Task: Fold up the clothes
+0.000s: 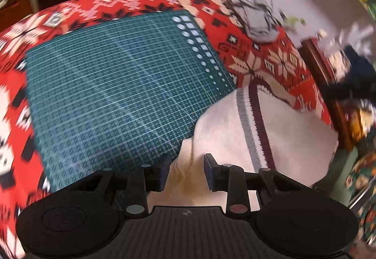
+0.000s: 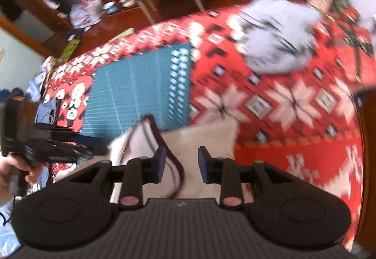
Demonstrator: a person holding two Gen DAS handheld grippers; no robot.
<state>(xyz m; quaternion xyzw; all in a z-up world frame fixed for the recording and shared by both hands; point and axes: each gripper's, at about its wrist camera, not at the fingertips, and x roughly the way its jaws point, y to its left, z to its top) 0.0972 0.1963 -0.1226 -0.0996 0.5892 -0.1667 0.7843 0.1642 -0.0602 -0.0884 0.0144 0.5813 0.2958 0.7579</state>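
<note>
**Ana:** Both sets of jaws stand parted with nothing pinched. On the left gripper (image 1: pixel 186 170) I see bare gap between the blue pads, and only cream cloth lying below.

**Ben:** Same on the right gripper (image 2: pixel 181 165). A dark trim edge of the cream garment (image 2: pixel 202 139) shows through its gap, but neither pad presses on it, so I'd call that free.

**Ana:** So, judging from that, the piece is lying loose and the next job is picking a fresh hold. How would you do it well?

**Ben:** Choose two matching spots on one edge, pinch through every layer, and lift both ends level so the fold lands square. Grabbing only the top layer would drag the stack apart.

**Ana:** Where's the cloth from the left side?

**Ben:** That cream garment (image 1: pixel 246 132) lies directly beneath and ahead of the left jaws, its striped band (image 1: pixel 255 117) running away to the right of them. Its far corner overlaps the near right corner of the teal cutting mat (image 1: pixel 117 85).

**Ana:** And beyond?

**Ben:** Mat and garment sit on the red patterned cloth (image 2: pixel 293 103); a grey crumpled garment (image 2: pixel 277 42) waits well apart, toward the far right.
</note>
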